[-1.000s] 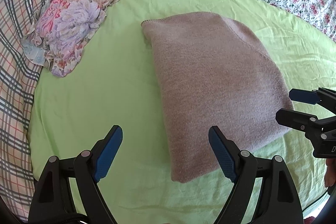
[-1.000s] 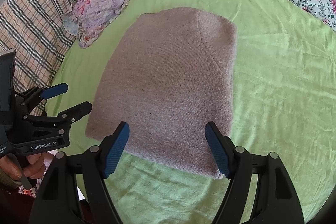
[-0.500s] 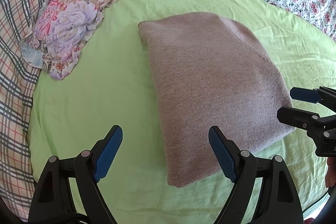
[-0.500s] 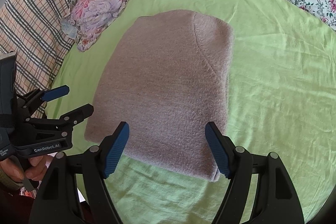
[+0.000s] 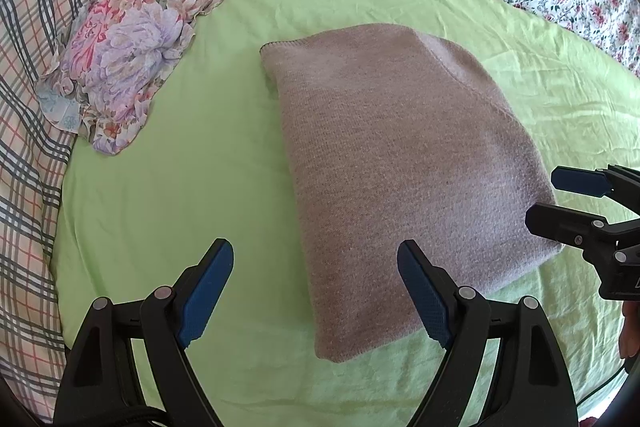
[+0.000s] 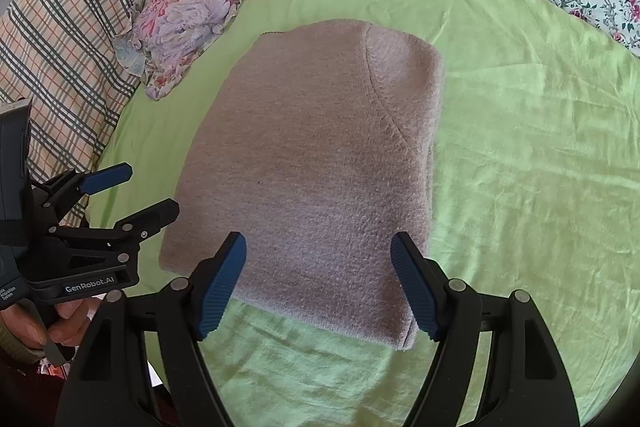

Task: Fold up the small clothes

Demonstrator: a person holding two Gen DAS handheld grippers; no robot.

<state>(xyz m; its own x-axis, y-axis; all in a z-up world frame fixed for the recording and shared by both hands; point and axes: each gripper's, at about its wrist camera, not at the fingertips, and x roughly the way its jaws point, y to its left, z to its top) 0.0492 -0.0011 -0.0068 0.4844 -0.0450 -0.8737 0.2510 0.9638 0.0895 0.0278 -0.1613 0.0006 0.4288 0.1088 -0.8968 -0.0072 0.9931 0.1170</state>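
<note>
The pinkish sweater (image 6: pixel 312 163) lies folded into a compact block on the green sheet (image 6: pixel 520 155), just ahead of the fingers of both grippers. The left gripper (image 5: pixel 316 291) and right gripper (image 6: pixel 318 281) hover with fingers wide apart, holding nothing. The fold looks finished, so the next move is probably lifting it aside toward the floral garment (image 5: pixel 132 47), or halving it once more.

Bright even daylight, soft shadows, sharp, fisheye-bent dark edges.

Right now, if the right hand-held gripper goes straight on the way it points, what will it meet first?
Most likely the folded pinkish-grey knit garment: the open right hand-held gripper points down at its near edge, nothing in between. Depth is hard to judge, so it may touch the green sheet beside that edge.
</note>
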